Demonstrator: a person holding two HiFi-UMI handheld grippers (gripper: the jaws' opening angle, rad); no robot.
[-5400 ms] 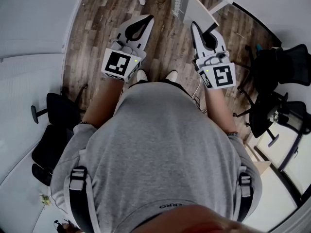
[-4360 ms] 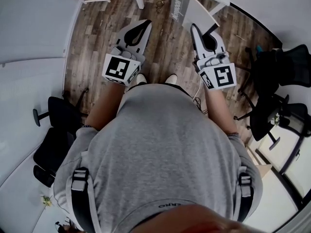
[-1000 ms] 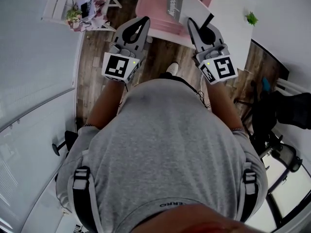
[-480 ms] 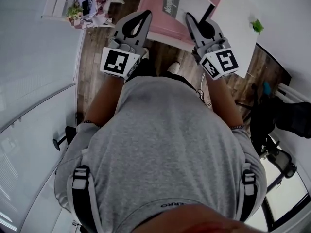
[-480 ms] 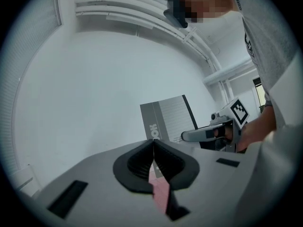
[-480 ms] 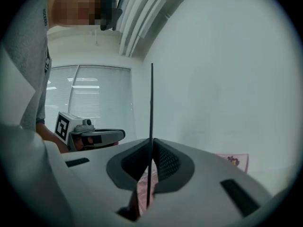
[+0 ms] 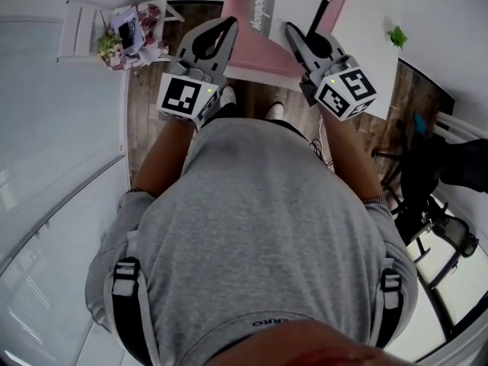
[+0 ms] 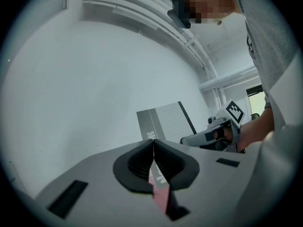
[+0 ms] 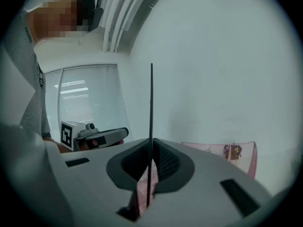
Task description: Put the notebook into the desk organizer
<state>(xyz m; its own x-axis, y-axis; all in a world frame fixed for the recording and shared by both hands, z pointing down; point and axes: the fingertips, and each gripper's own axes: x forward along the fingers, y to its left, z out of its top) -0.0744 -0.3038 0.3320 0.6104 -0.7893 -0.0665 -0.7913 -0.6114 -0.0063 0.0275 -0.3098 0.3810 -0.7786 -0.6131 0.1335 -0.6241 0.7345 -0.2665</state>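
Observation:
In the head view my right gripper (image 7: 291,29) is shut on the lower edge of the notebook (image 7: 293,2), which has a white cover, a grey lettered band and a black spine. The notebook hangs over the pink desk organizer (image 7: 255,56) on the white table. The right gripper view shows the notebook edge-on as a thin dark line (image 9: 151,98) rising from the shut right gripper (image 9: 151,143). My left gripper (image 7: 230,23) is beside it at the left, shut with nothing in it. From the left gripper (image 8: 153,142) I see the notebook (image 8: 163,122) and the right gripper (image 8: 187,139).
The white table (image 7: 377,63) carries a small green plant (image 7: 396,35). A small white stand with flowers and pictures (image 7: 122,33) is on the wooden floor at upper left. Black office chairs (image 7: 446,166) are at the right. The person's grey shirt fills the lower half of the head view.
The person has moved toward the table, so the pink organizer now lies under both grippers. The right gripper has rolled with the notebook, and its marker cube is turned further to the side.

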